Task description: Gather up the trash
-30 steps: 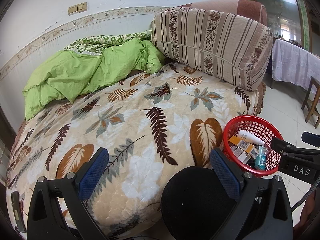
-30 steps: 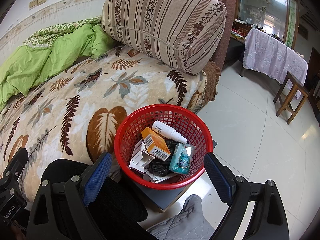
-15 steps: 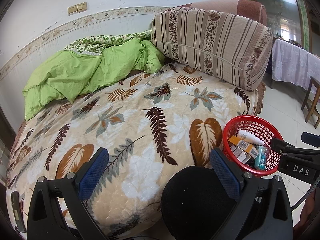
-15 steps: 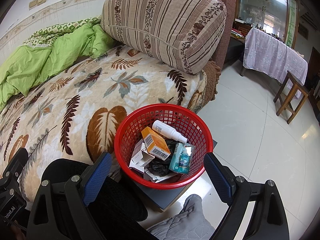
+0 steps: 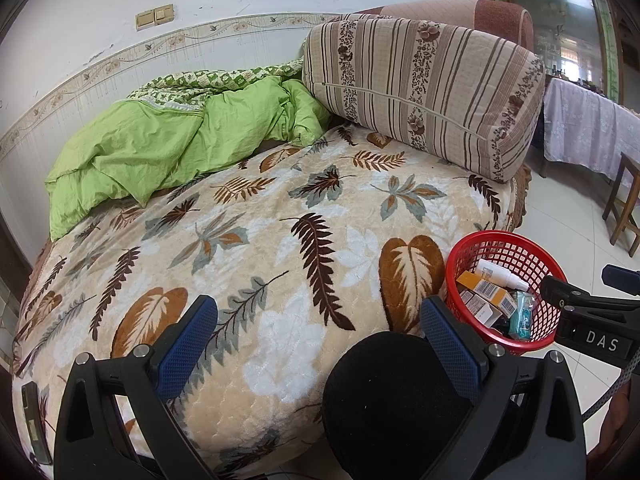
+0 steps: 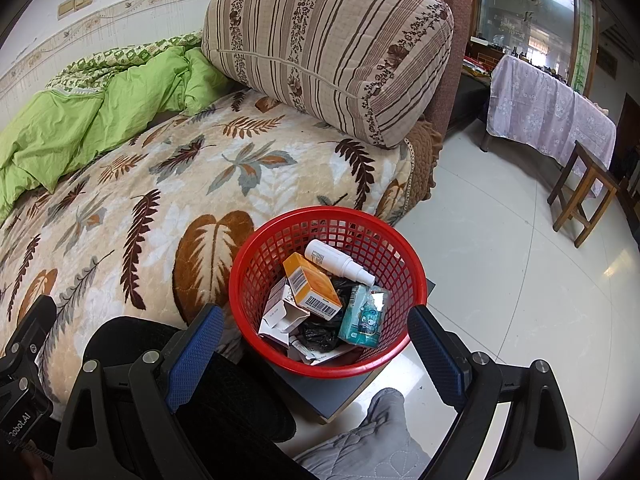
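A red mesh basket [image 6: 256, 264] stands on a dark low stand beside the bed; it also shows in the left wrist view [image 5: 532, 252]. Inside lie an orange box [image 6: 314, 286], a white bottle [image 6: 336, 260], a teal packet [image 6: 360, 316], a white carton [image 6: 280, 312] and black plastic [image 6: 320, 332]. My right gripper [image 6: 316, 348] is open and empty, its fingers on either side of the basket's near rim. My left gripper [image 5: 318, 340] is open and empty, held over the near edge of the leaf-patterned bed cover [image 5: 280, 220].
A green quilt [image 5: 168, 144] and a striped bolster [image 5: 424, 92] lie at the back of the bed. A black knee [image 5: 392, 400] sits below the left gripper. A wooden stool [image 6: 584, 196] and a cloth-covered table [image 6: 548, 108] stand on the tiled floor to the right.
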Demonstrator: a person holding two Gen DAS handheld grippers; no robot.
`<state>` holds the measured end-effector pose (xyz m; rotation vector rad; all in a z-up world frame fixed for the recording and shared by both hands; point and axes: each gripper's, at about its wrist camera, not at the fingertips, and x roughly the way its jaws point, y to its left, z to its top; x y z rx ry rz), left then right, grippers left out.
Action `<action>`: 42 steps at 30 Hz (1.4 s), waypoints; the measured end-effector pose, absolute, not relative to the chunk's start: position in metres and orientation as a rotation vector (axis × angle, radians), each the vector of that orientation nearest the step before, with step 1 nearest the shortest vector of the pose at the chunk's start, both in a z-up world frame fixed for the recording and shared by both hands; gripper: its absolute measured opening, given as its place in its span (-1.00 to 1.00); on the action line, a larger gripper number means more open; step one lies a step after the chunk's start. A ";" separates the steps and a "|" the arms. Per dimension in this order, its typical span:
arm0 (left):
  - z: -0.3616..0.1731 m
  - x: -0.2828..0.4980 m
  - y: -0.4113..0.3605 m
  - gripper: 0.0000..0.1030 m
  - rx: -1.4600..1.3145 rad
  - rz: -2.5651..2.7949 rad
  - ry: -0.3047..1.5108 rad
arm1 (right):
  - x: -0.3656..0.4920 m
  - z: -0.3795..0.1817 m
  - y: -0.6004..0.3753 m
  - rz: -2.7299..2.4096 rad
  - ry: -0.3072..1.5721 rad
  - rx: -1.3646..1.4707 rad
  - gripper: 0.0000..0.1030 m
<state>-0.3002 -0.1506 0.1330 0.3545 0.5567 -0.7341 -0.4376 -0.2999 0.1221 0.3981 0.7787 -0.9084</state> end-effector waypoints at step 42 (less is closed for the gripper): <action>0.109 -0.200 -0.078 0.96 0.152 -0.478 0.776 | -0.359 0.140 -0.295 -0.676 0.711 0.256 0.84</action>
